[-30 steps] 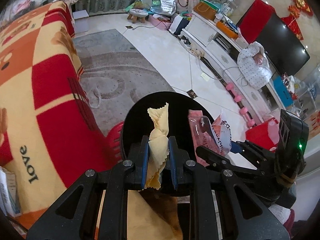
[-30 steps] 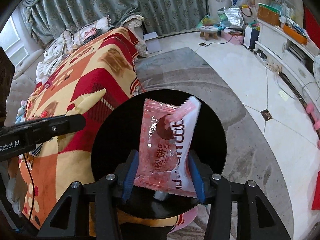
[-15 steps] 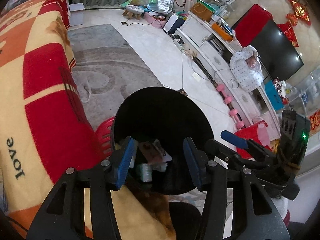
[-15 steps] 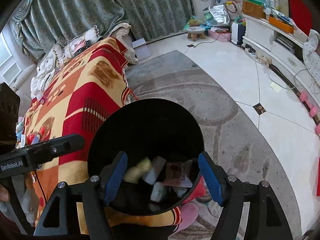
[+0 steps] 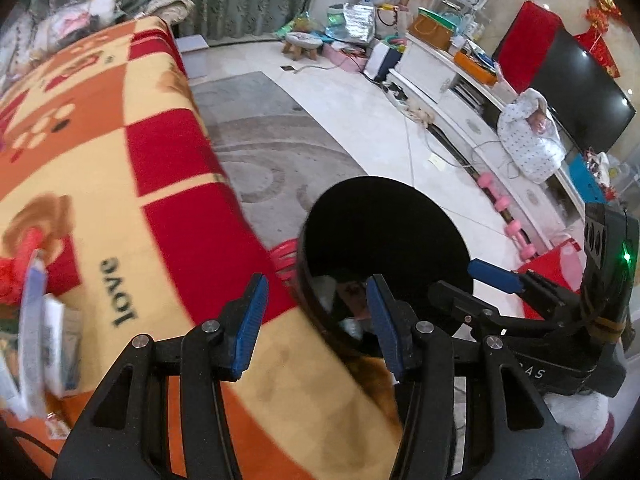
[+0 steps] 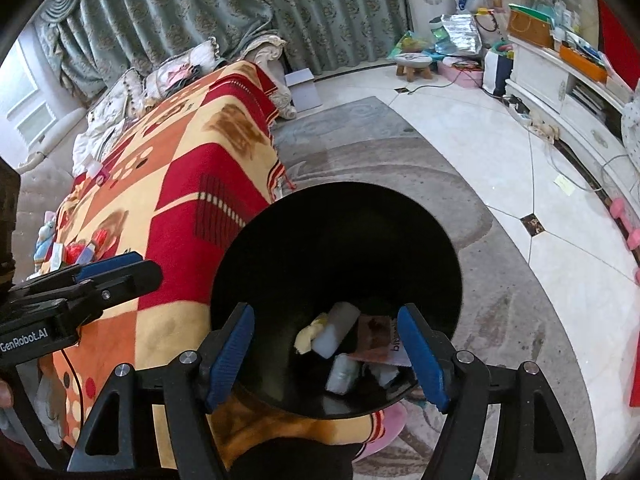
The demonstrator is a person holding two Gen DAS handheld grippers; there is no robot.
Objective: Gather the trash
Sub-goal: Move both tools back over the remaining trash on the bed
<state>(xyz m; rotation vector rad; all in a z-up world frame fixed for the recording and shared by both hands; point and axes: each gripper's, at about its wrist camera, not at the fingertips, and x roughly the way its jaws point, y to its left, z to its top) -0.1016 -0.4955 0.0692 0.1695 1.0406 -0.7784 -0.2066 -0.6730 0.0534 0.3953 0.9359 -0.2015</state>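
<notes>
Left gripper point(image 5: 316, 322), right gripper point(image 6: 326, 356): half-spread, empty. Wrappers point(image 6: 372, 340) in black bin point(image 6: 280, 240): light, crinkly, slippery; pinch edge. More litter on blanket point(image 5: 100, 140), 9 o'clock.

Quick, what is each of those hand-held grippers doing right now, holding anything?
Left hand-held gripper: open, holding nothing, over the blanket edge beside the black bin.
Right hand-held gripper: open, holding nothing, above the bin and the trash in it.
</notes>
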